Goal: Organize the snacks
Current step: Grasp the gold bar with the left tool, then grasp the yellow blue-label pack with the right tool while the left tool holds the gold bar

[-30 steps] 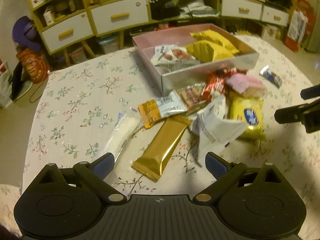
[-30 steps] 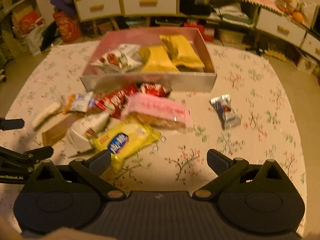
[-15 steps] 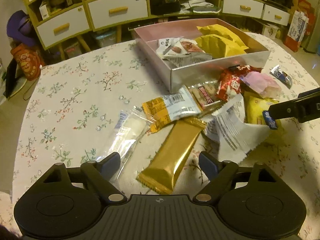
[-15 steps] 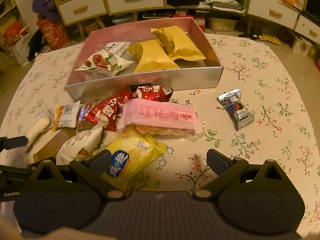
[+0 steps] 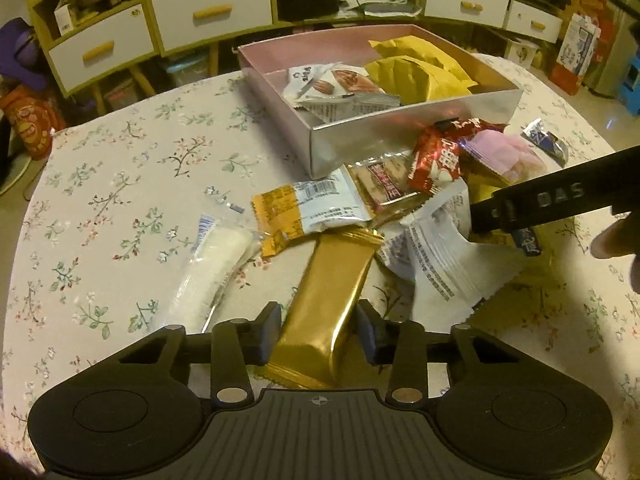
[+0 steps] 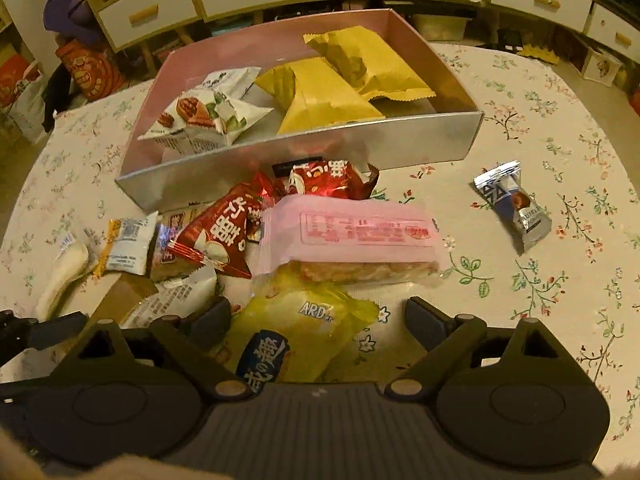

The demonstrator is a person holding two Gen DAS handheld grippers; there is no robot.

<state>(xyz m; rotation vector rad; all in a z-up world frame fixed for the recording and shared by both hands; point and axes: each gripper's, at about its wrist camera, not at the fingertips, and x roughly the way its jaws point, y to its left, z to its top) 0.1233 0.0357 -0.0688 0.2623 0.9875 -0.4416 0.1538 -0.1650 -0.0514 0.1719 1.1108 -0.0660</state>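
Note:
A gold snack bar (image 5: 332, 280) lies lengthwise on the floral tablecloth, its near end between the fingers of my left gripper (image 5: 318, 330). The jaws are closing, and both pads stand against the bar's sides. My right gripper (image 6: 318, 320) hangs over a yellow packet (image 6: 292, 312). Its jaws are closing slightly but stay wide, with the packet between them and not pinched. A silver box (image 6: 320, 148) with a pink inside holds two yellow packets and some white nut packets. In the left wrist view the right gripper's black finger (image 5: 560, 200) reaches in from the right.
Loose snacks crowd the box's front: a pink packet (image 6: 352, 232), red packets (image 6: 224, 232), an orange-white packet (image 5: 312, 212), a white packet (image 5: 440, 260) and a clear-wrapped white roll (image 5: 216, 276). A silver-blue truffle (image 6: 516, 208) lies apart at the right. Drawers and shelves stand beyond the table.
My left gripper sank toward the gold bar and its jaws closed from wide open onto it. My right gripper came down and forward over the yellow packet, and its jaws narrowed a little.

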